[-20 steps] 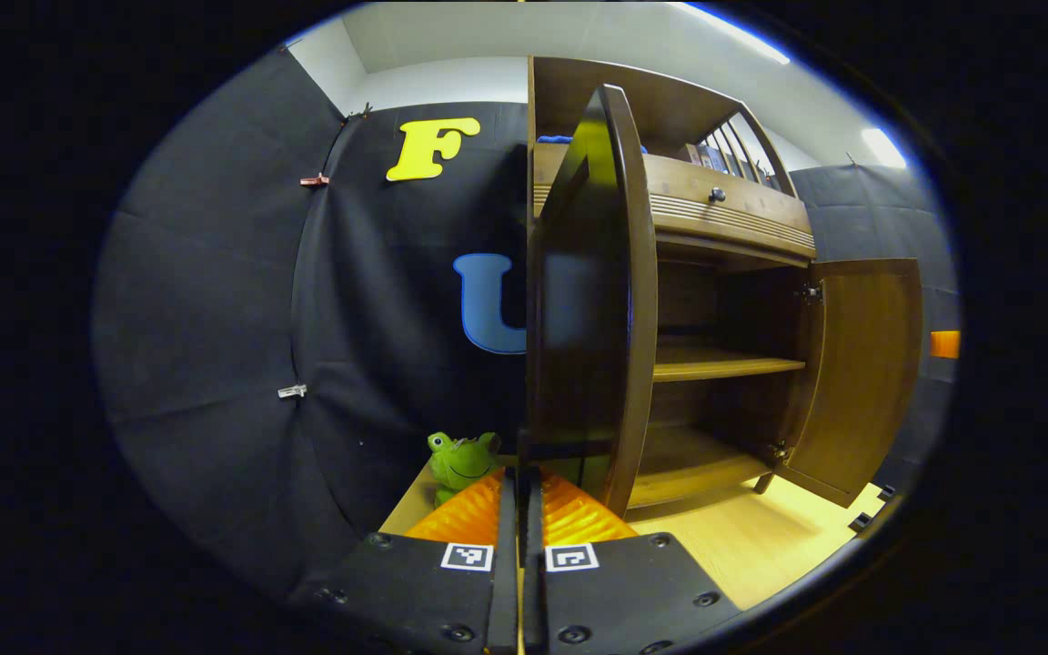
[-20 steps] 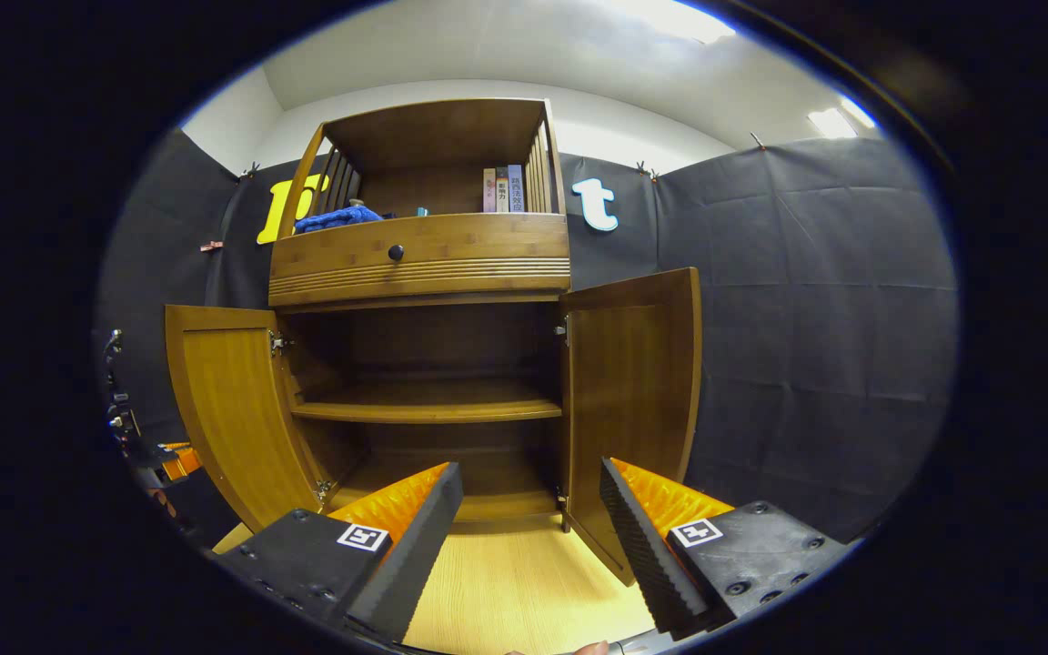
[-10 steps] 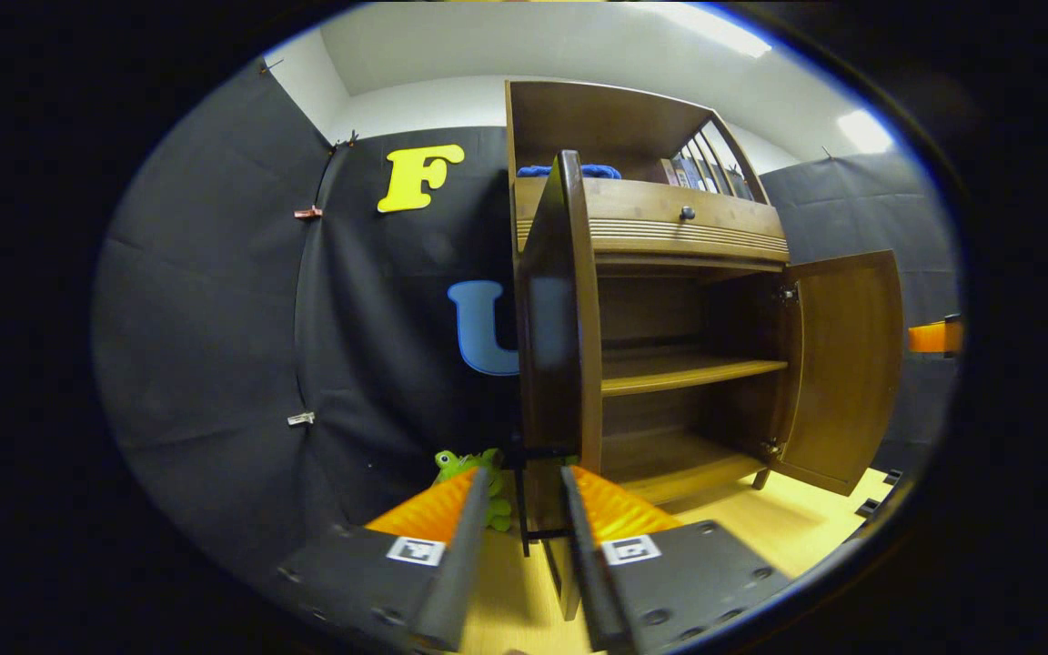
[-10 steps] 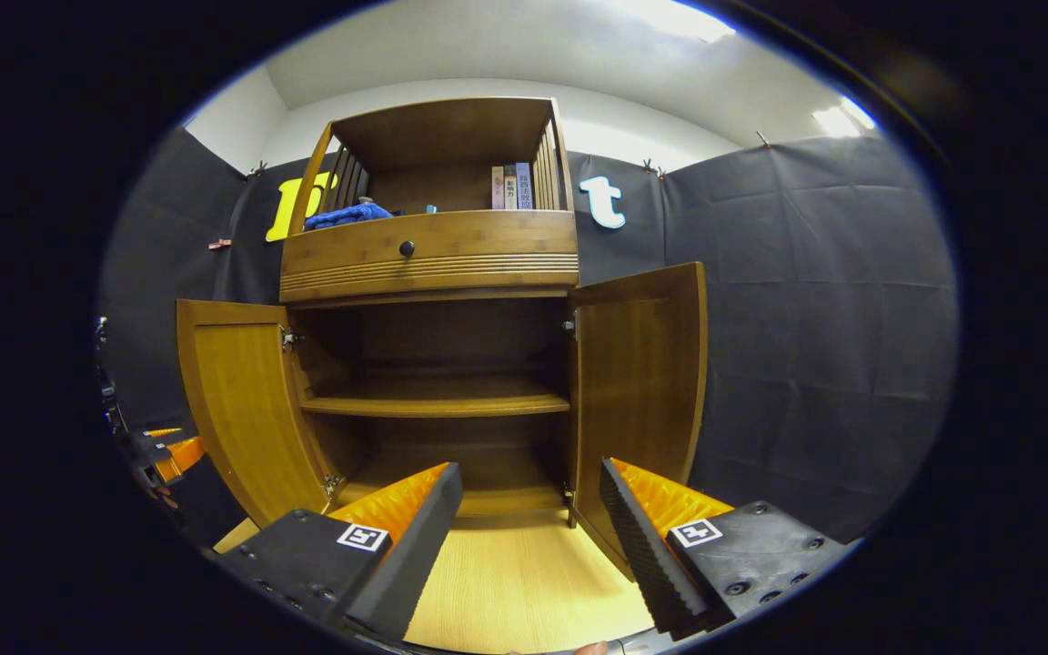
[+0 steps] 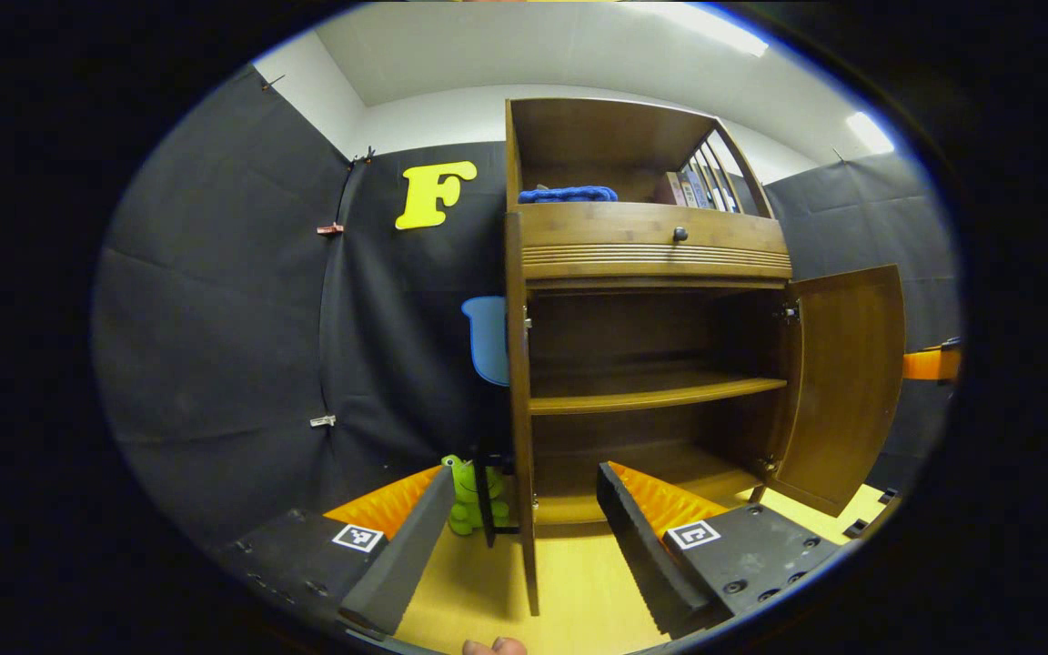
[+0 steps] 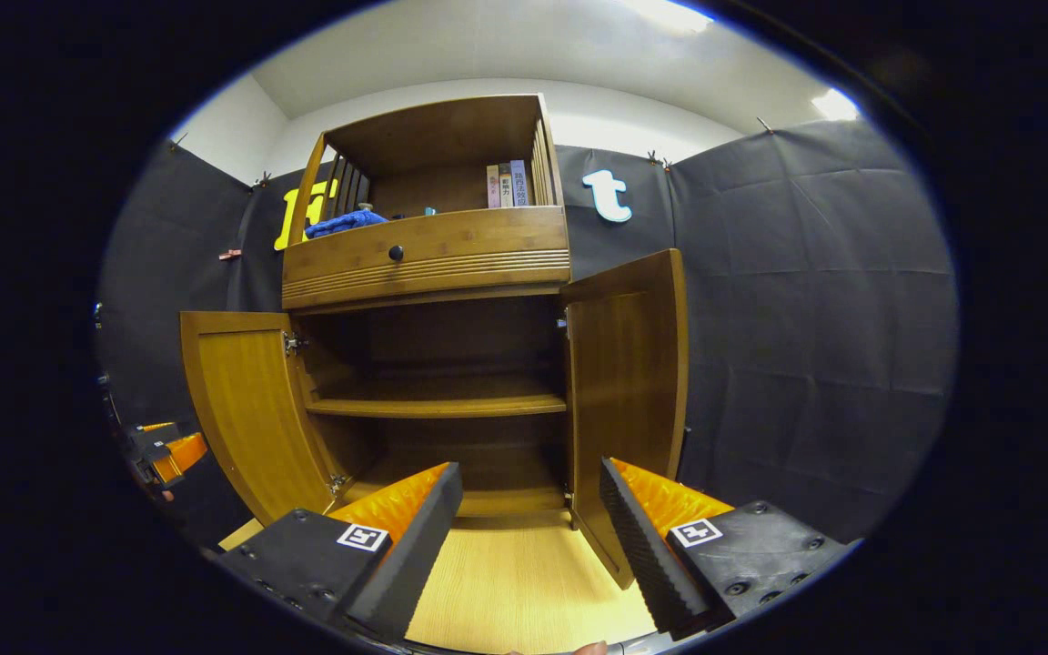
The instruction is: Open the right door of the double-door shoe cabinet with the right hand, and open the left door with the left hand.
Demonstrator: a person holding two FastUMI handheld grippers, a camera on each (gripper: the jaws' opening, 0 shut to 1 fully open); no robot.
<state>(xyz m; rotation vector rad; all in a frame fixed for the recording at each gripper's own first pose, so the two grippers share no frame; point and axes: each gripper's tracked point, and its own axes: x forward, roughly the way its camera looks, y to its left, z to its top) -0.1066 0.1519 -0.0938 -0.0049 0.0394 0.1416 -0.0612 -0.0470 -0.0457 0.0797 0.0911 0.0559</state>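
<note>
Black-cloth booth; shoe cabinet with both doors swung wide. Left tool and right tool gape empty. Best withdraw straight, without nudging either door.

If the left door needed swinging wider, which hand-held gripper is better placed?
Left. The left hand-held gripper is open with the left door edge-on between its fingers. The right hand-held gripper is open before the right door, with the left door farther off.
</note>
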